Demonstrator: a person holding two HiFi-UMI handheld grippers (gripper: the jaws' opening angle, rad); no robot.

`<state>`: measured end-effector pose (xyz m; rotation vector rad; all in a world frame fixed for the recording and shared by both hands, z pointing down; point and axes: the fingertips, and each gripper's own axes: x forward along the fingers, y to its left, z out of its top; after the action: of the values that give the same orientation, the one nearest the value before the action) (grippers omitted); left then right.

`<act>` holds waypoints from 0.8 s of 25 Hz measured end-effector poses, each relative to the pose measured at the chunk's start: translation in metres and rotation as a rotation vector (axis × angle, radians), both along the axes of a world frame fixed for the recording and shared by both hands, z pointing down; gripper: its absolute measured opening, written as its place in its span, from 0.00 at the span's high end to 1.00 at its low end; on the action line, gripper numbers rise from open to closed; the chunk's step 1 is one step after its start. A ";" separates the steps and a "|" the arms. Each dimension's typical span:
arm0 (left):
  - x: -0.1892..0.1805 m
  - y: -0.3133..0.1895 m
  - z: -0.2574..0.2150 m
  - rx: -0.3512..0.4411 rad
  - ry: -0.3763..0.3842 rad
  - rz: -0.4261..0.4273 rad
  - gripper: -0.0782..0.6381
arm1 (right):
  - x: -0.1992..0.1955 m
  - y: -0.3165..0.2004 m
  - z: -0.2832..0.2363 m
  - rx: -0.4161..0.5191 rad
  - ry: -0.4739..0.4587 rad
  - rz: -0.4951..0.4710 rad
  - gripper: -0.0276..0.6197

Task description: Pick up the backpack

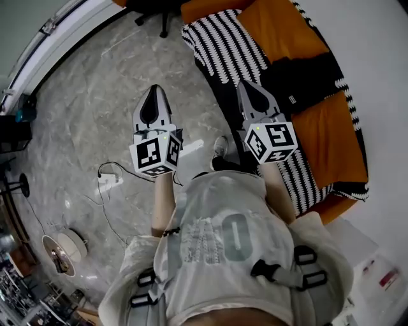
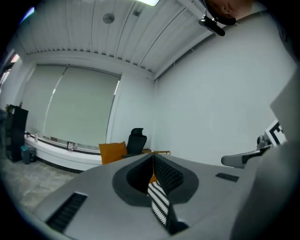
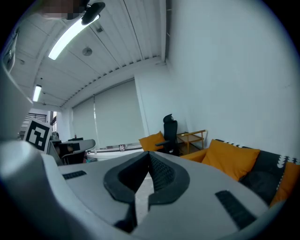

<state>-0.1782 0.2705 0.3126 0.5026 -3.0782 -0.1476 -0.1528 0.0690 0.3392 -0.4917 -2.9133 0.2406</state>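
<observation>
A black backpack [image 1: 299, 79] lies on the orange sofa [image 1: 331, 140], between orange cushions and beside a black-and-white striped blanket [image 1: 226, 44]. In the right gripper view only a dark shape [image 3: 265, 171] shows at the far right of the sofa. My left gripper [image 1: 153, 89] is held out over the marble floor, its jaws shut and empty [image 2: 153, 157]. My right gripper [image 1: 244, 85] hangs above the blanket's edge, short of the backpack, also shut with nothing in it [image 3: 149, 154]. Neither gripper touches the backpack.
A black office chair [image 1: 156, 13] stands past the sofa's far end, beside a small wooden table [image 3: 192, 137]. A white power strip with cables [image 1: 109, 181] and a round device [image 1: 64, 248] lie on the floor to the left. A window ledge runs along the far wall.
</observation>
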 end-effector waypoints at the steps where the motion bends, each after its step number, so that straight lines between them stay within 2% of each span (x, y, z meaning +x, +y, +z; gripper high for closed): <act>1: -0.014 -0.015 -0.004 -0.003 -0.010 0.033 0.86 | -0.009 -0.016 -0.002 -0.006 -0.007 0.041 0.95; 5: -0.053 -0.081 -0.009 -0.011 -0.012 0.193 0.86 | -0.017 -0.074 -0.006 -0.028 -0.017 0.218 0.95; 8: -0.079 -0.138 -0.007 -0.040 0.003 0.318 0.86 | -0.012 -0.105 -0.016 0.070 -0.044 0.317 0.95; 10: -0.088 -0.175 -0.011 -0.030 -0.005 0.407 0.86 | -0.007 -0.122 -0.021 0.126 -0.050 0.378 0.95; 13: -0.093 -0.239 -0.021 -0.012 -0.032 0.567 0.86 | 0.007 -0.161 -0.026 0.116 -0.052 0.528 0.95; 17: -0.079 -0.326 -0.032 -0.001 -0.047 0.830 0.86 | 0.044 -0.213 -0.031 0.093 -0.050 0.814 0.95; 20: -0.067 -0.368 -0.042 -0.007 -0.078 0.974 0.86 | 0.071 -0.236 -0.039 0.093 -0.060 0.990 0.95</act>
<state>-0.2451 -0.0973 0.2705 1.9080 -2.5088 -0.0882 -0.0819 -0.1669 0.3004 0.9982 -2.9329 0.2007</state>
